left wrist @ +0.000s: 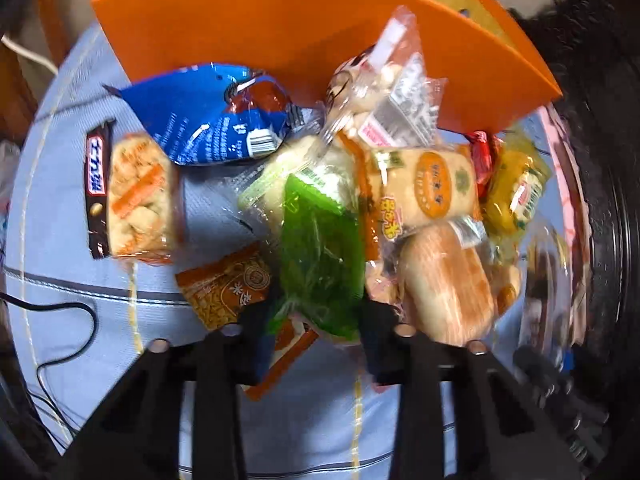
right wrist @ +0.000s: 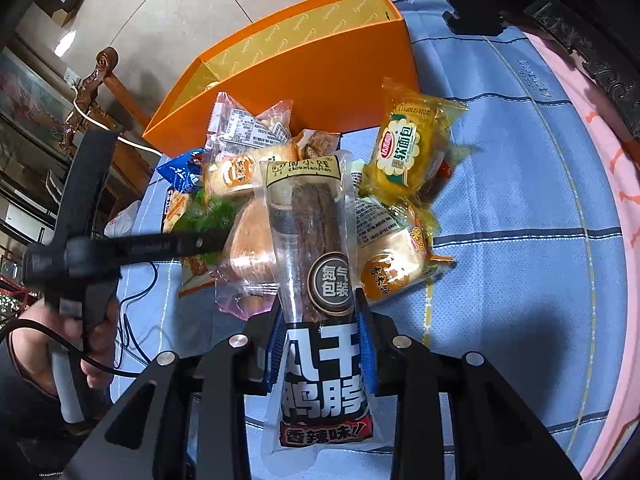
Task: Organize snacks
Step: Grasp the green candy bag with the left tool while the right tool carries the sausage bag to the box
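Note:
A pile of wrapped snacks lies on a blue cloth in front of an open orange box (left wrist: 304, 40), which also shows in the right wrist view (right wrist: 320, 64). My left gripper (left wrist: 318, 320) is shut on a green transparent packet (left wrist: 320, 256) at the near edge of the pile. My right gripper (right wrist: 318, 312) is shut on a long clear-and-black meat snack pack (right wrist: 316, 264), held upright above the pile. The left gripper's arm (right wrist: 152, 246) reaches into the pile from the left in the right wrist view.
The pile holds a blue bag (left wrist: 208, 120), a brown chocolate bar (left wrist: 96, 196), orange packets (left wrist: 224, 288), rice cakes (left wrist: 432, 188), a bread roll (left wrist: 444, 284) and a yellow bread pack (right wrist: 408, 148). A black cable (left wrist: 60, 312) lies at left. A pink edge (right wrist: 600, 200) borders the cloth.

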